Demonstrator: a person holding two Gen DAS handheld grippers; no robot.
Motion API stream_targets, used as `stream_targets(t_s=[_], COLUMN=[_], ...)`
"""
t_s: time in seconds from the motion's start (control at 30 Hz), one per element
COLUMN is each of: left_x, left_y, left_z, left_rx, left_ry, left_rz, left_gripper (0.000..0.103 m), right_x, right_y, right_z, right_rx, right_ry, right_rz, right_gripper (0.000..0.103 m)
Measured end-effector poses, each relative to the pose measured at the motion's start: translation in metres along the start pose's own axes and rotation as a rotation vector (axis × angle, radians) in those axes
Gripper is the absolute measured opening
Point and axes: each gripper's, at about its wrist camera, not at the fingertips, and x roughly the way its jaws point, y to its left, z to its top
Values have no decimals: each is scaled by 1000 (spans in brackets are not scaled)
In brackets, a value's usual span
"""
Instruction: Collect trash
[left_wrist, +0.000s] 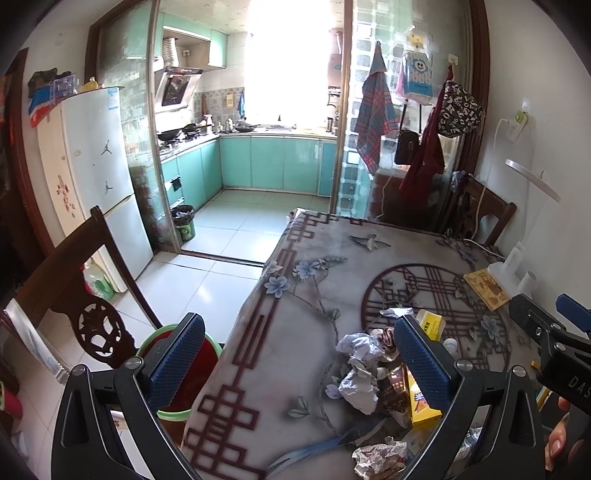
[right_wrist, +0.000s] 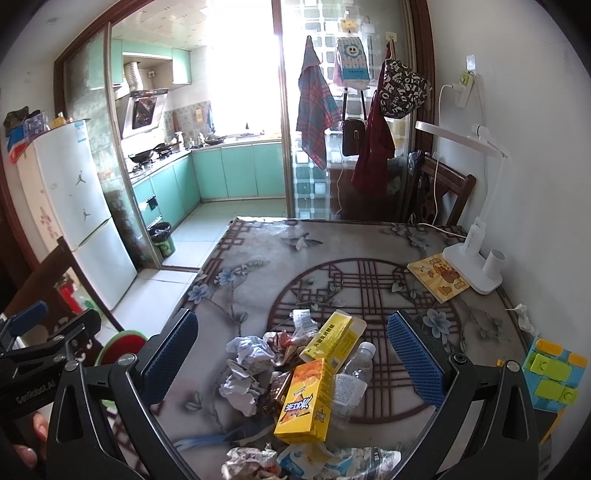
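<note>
Right gripper (right_wrist: 291, 358) wide apart above orange carton (right_wrist: 304, 400), plastic bottle (right_wrist: 352, 380), crumpled paper (right_wrist: 245, 373), patterned table (right_wrist: 258, 291)

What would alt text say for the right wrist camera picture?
An open two-finger gripper hovers over a trash pile on a patterned table: crumpled paper, an orange-yellow carton, a yellow box, a plastic bottle. A kitchen lies beyond.

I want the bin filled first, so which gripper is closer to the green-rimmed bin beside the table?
Left. The left gripper hangs at the table edge right above the bin; the right gripper is over the trash pile, farther in.
</note>
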Motion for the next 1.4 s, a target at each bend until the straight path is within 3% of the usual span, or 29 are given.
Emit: stream_targets(t_s=[0.13, 0.47, 0.63, 0.7, 0.8, 0.93, 1.07, 1.23, 1.3, 1.33, 1.4], left_x=[5, 15, 26, 39, 64, 88, 112, 135, 144, 148, 152], left_y=[-8, -21, -36, -47, -64, -83, -99, -100, -99, -99, -98], left_z=[-4, -8, -21, -35, -71, -119, -158, -183, -193, -199, -204], left_rx=[47, 66, 154, 219, 314, 377, 364, 294, 272, 249, 184], left_ry=[13, 35, 71, 124, 269, 418, 548, 670, 717, 749, 792], left_rz=[-47, -43, -100, -122, -220, -355, -399, -420, -425, -440, -509], left_gripper=[103, 103, 103, 103, 103, 102, 102, 101, 91, 81, 66], right_x=[3, 4, 12, 20, 35, 48, 54, 60, 64, 65, 70], right_y=[-10, -32, -40, -49, -65, -90, -103, -103, -103, -103, -102], right_z=[-3, -6, -12, -22, -42, -79, -108, -134, -139, -141, -146], right_rx=[2, 44, 11, -19, -45, 15, 56, 22, 15, 14, 9], right_ry=[11, 13, 49, 101, 204, 333, 426, 517, 544, 557, 573], right_rz=[-25, -52, -30, 21, 54, 69, 68, 65, 71, 76, 89], right_gripper=[103, 103, 103, 103, 103, 103, 103, 103, 103, 103, 103])
